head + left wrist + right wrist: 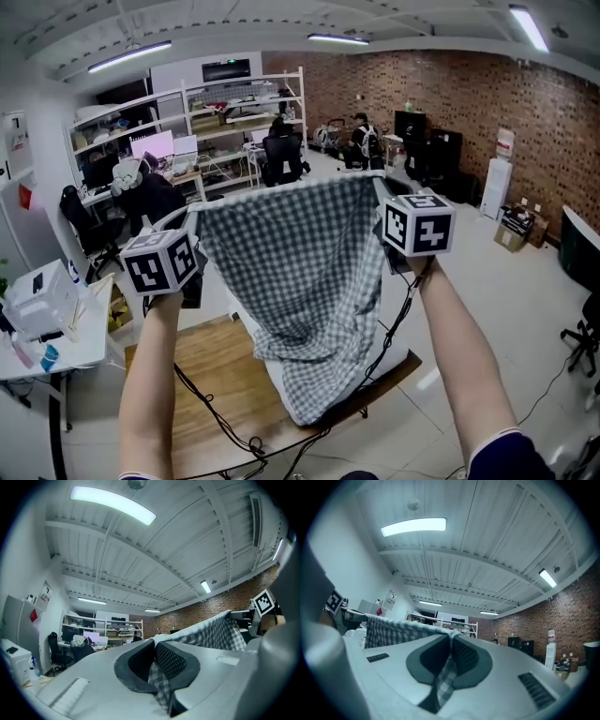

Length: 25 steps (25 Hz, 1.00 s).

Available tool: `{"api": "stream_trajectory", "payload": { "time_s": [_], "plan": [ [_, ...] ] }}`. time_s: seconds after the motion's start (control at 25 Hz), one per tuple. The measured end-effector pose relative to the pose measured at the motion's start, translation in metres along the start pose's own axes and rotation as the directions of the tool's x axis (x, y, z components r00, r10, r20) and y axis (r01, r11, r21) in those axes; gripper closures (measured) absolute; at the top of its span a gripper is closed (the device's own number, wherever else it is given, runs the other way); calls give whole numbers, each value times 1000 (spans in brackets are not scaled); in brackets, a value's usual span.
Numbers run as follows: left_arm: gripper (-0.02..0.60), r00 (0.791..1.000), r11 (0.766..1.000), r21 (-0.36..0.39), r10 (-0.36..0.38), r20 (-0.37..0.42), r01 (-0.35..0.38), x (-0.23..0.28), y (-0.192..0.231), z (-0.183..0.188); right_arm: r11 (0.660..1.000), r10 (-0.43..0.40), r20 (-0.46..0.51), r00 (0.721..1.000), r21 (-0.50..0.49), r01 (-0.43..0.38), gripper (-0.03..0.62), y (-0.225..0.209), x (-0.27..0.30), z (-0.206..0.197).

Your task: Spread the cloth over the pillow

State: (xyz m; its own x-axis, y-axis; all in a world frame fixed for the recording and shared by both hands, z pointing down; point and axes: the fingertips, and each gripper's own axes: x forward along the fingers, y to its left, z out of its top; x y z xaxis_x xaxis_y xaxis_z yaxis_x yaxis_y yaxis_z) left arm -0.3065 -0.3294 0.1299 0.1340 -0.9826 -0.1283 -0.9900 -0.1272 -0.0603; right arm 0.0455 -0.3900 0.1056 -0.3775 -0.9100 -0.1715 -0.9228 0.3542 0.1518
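A grey-and-white checked cloth [305, 272] hangs in the air, stretched between my two raised grippers. My left gripper [194, 220] is shut on its upper left corner, and the right gripper [380, 187] is shut on the upper right corner. The cloth's lower end drapes onto a white pillow [397, 349] lying on the wooden table [211, 375]; most of the pillow is hidden. In the left gripper view the left gripper [154, 660] pinches checked fabric, and the cloth [215, 632] runs off to the right. In the right gripper view the right gripper [449, 656] clamps a fold of it, and the cloth [393, 630] runs left.
Black cables [216, 412] trail from the grippers across the table. A white desk [66, 342] with a white box [42, 300] stands at the left. Shelves [225, 112], desks and seated people fill the back; a brick wall [469, 103] runs along the right.
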Motion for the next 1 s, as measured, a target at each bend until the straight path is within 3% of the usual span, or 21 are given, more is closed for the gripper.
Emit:
{"api": "stream_trajectory", "payload": {
  "time_s": [0.48,1.0],
  "plan": [
    [571,989,994,56,88,117,-95,-80,-83,74,997,73,82,994,-10,-72,572,-46,-65,54],
    [571,972,984,97,125,197,-146,-147,-158,145,995,103,147,984,1,-104,571,-87,-140,95]
  ]
}}
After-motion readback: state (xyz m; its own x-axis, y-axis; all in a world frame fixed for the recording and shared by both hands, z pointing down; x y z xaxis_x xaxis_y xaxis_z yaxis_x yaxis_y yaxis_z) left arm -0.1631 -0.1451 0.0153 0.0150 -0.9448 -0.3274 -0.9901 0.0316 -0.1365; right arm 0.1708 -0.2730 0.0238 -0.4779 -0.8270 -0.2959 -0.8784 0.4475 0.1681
